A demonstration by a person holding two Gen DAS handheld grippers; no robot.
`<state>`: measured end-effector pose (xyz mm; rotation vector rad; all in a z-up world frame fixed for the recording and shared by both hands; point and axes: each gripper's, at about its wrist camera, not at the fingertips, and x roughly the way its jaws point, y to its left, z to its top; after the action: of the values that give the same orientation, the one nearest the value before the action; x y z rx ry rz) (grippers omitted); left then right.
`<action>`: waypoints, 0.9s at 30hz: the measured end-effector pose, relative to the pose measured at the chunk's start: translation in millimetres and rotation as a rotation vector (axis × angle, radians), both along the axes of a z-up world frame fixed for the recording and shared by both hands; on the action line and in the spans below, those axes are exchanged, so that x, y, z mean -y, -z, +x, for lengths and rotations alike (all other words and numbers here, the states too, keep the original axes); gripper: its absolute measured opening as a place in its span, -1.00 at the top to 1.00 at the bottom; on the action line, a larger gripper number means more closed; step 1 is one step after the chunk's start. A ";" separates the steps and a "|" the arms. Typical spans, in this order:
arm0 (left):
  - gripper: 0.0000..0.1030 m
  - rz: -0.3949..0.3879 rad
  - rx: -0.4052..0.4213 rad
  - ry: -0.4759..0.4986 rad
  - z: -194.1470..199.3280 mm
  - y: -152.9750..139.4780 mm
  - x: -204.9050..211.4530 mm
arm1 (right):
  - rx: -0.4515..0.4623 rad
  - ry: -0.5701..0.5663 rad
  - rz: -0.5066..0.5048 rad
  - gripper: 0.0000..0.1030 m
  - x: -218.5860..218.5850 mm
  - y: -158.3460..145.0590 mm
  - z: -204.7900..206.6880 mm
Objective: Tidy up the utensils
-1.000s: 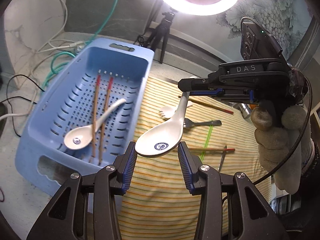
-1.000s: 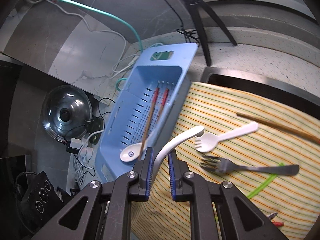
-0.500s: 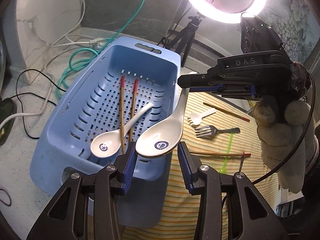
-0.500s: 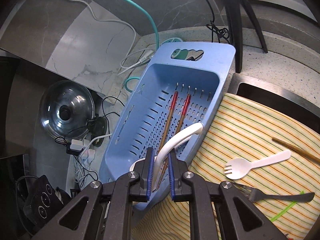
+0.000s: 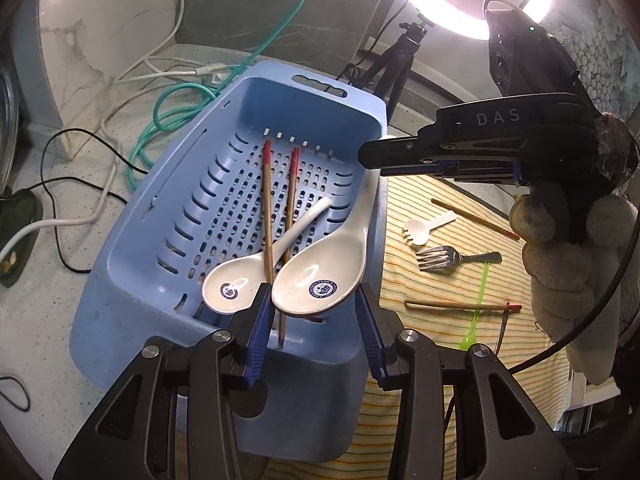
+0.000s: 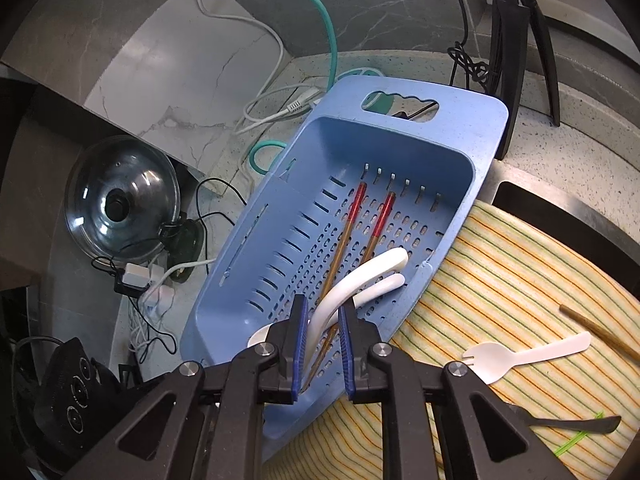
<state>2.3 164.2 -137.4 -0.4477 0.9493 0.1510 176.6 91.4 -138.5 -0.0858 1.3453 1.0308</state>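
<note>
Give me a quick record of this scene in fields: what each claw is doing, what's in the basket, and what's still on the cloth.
right claw: shut on white ceramic spoon, held over the basket
left claw: open, holding nothing
blue basket: second ceramic spoon, two red-tipped chopsticks
striped cloth: white plastic spork, metal fork, green pick, loose chopsticks

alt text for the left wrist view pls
The right tongs hold a white spoon by its handle over a blue basket that has another spoon and two chopsticks in it. The open left tongs hover below.
</note>
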 end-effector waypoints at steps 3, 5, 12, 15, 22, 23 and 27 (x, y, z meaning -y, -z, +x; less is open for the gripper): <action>0.23 0.002 0.001 -0.013 -1.4 -1.9 -2.9 | 0.016 -0.002 0.004 0.27 2.0 -2.7 0.3; 0.23 0.004 0.004 -0.017 -2.4 -3.8 -4.2 | 0.028 -0.004 0.003 0.27 4.3 -5.1 0.5; 0.23 0.022 0.014 0.000 -1.9 -9.9 0.9 | 0.034 0.004 0.013 0.27 17.3 -13.4 0.6; 0.23 0.029 0.019 0.009 -1.3 -13.2 5.3 | 0.033 0.018 0.022 0.27 26.0 -18.9 1.3; 0.23 0.045 0.045 0.053 0.7 -25.0 18.5 | 0.057 0.046 0.050 0.27 56.3 -38.2 -0.1; 0.23 0.046 0.046 0.061 1.5 -26.1 21.1 | 0.060 0.052 0.051 0.27 61.9 -40.2 0.0; 0.23 0.051 0.056 0.105 5.8 -29.2 33.8 | 0.055 0.089 0.057 0.27 91.9 -45.3 0.6</action>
<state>8.0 130.4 -108.2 -0.3525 0.9097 0.0666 177.2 -0.5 -93.2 -0.0113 1.2581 0.9844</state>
